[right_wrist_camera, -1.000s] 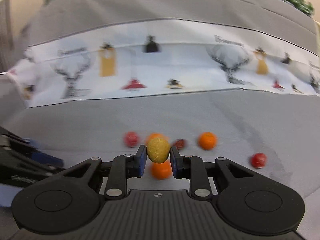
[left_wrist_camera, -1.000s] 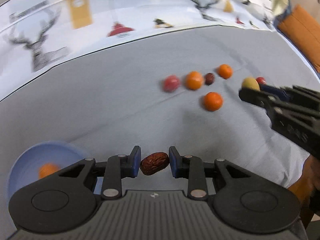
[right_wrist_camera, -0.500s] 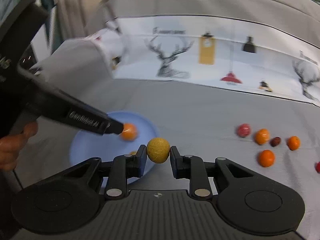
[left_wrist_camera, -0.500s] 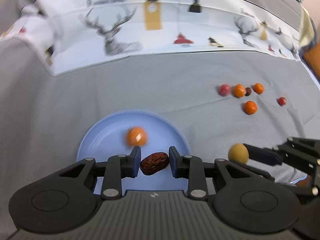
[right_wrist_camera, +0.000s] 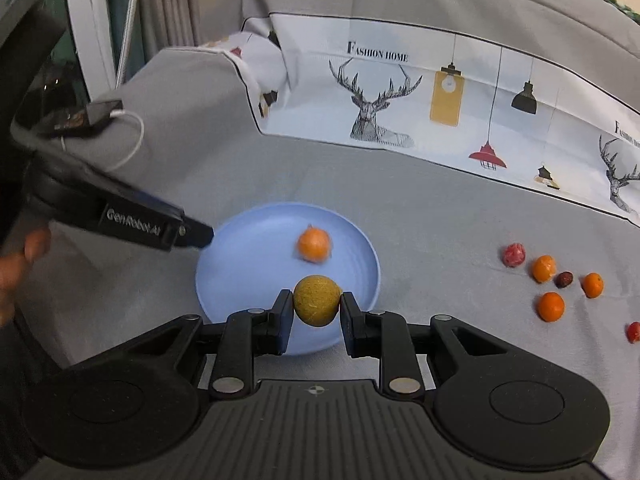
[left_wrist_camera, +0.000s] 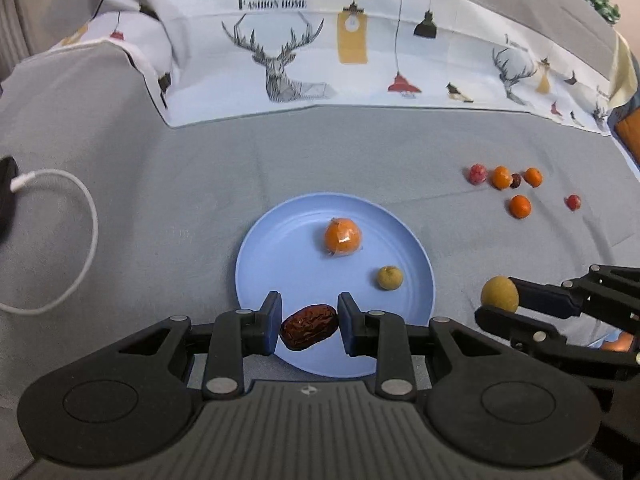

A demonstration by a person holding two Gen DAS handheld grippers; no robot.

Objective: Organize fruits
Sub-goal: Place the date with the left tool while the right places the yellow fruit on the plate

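Left hand-held gripper [left_wrist_camera: 308, 325]: pads pinch a wrinkled dark-red date [left_wrist_camera: 309, 327] lengthwise; held over the near rim of the blue plate [left_wrist_camera: 272, 256].
Right hand-held gripper [right_wrist_camera: 315, 307]: pads clamp a round yellow-brown fruit [right_wrist_camera: 317, 300] at its sides, over the plate's near edge; seen from the left wrist view the fruit sits at 3 o'clock of the plate, just off its rim.
Plate contents: one orange [left_wrist_camera: 342, 235] in clear wrap near the middle; a small yellow-green fruit [left_wrist_camera: 390, 278] at 4 o'clock of the plate, apart from the orange.
Loose fruit: a cluster on the grey cloth [left_wrist_camera: 200, 168] at 2 o'clock of the plate, well apart from it: a pink-red fruit, three small oranges [right_wrist_camera: 551, 306], a dark date, one red fruit off to the right.
Writing: "FASHION HOME" [right_wrist_camera: 378, 53] on the white printed sheet with stag heads and hanging lamps; "GenRobot.AI" [right_wrist_camera: 134, 224] on the side of the left tool, right wrist view.
Hard to make out: the yellow-green fruit on the plate is hidden behind the held fruit in the right wrist view; the orange is blurred there.
Cut off: a dark device with a white cable [left_wrist_camera: 86, 240] at 9 o'clock, only partly in frame.
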